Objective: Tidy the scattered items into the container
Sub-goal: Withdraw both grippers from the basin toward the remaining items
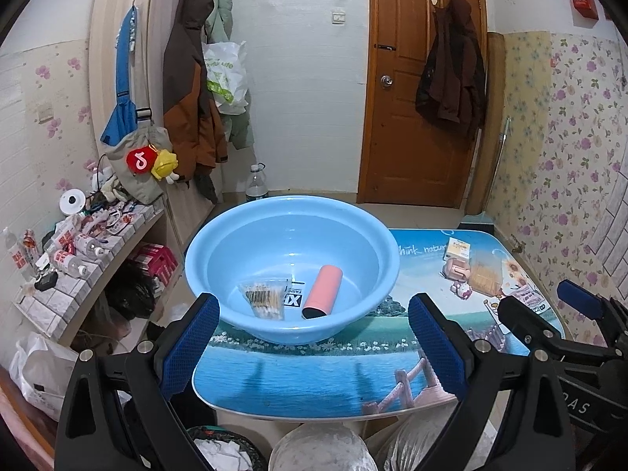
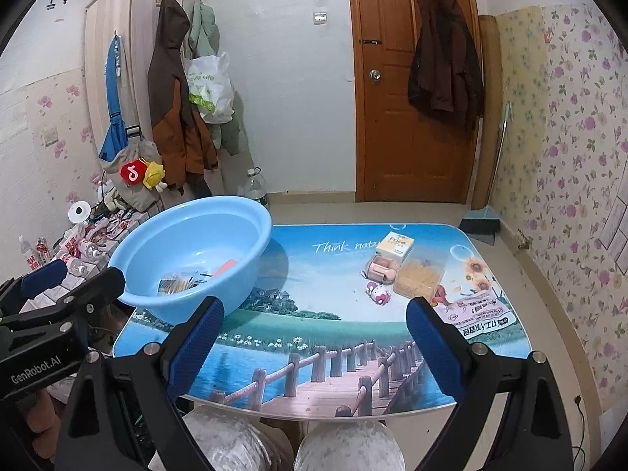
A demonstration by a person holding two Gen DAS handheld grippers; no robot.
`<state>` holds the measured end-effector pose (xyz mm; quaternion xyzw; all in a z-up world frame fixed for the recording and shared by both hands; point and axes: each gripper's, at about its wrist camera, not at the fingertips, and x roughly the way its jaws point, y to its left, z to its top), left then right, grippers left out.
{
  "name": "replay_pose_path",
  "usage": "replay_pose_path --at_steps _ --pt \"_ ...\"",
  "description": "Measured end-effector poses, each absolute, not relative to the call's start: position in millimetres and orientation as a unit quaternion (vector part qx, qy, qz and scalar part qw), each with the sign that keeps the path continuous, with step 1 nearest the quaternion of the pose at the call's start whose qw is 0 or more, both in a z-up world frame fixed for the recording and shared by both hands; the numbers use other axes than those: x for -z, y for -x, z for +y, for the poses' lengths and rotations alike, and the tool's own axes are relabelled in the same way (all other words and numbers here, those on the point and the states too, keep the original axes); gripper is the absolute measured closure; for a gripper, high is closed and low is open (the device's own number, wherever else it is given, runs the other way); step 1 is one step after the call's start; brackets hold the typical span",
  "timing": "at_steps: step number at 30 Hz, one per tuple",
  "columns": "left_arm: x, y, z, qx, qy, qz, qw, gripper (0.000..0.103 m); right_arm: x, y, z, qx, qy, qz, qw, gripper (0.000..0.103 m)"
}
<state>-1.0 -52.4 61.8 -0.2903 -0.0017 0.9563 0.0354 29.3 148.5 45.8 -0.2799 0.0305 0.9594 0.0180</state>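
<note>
The light-blue basin (image 1: 290, 235) sits on the left part of the small printed table (image 2: 333, 298), holding a bag of cotton swabs (image 1: 265, 298) and a pink tube (image 1: 322, 291). Well to its right lie a Face box (image 2: 394, 246), a pink case (image 2: 380, 269), a clear box (image 2: 420, 278), a Hello Kitty figure (image 2: 377, 294) and a printed packet (image 2: 477, 316) — all on the tabletop. Left gripper (image 1: 314, 347) and right gripper (image 2: 314, 347) hover at the near edge, jaws spread wide, empty.

Floral wallpaper (image 2: 569, 149), brown door (image 2: 408, 90), wardrobe (image 2: 117, 51)
</note>
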Motion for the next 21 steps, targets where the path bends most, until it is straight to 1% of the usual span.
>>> replay_pose_path --at_steps 6,9,21 --pt "-62 0 -53 -0.957 0.288 -0.003 0.031 0.005 -46 -46 150 -0.977 0.208 0.036 -0.008 0.008" --pt "-60 0 -53 -0.957 0.289 -0.002 0.030 0.005 -46 -45 151 -0.975 0.215 0.044 -0.016 0.008" --pt "-57 -1 -50 -0.956 0.291 -0.005 0.029 0.005 -44 -45 155 -0.973 0.224 0.047 0.004 0.008"
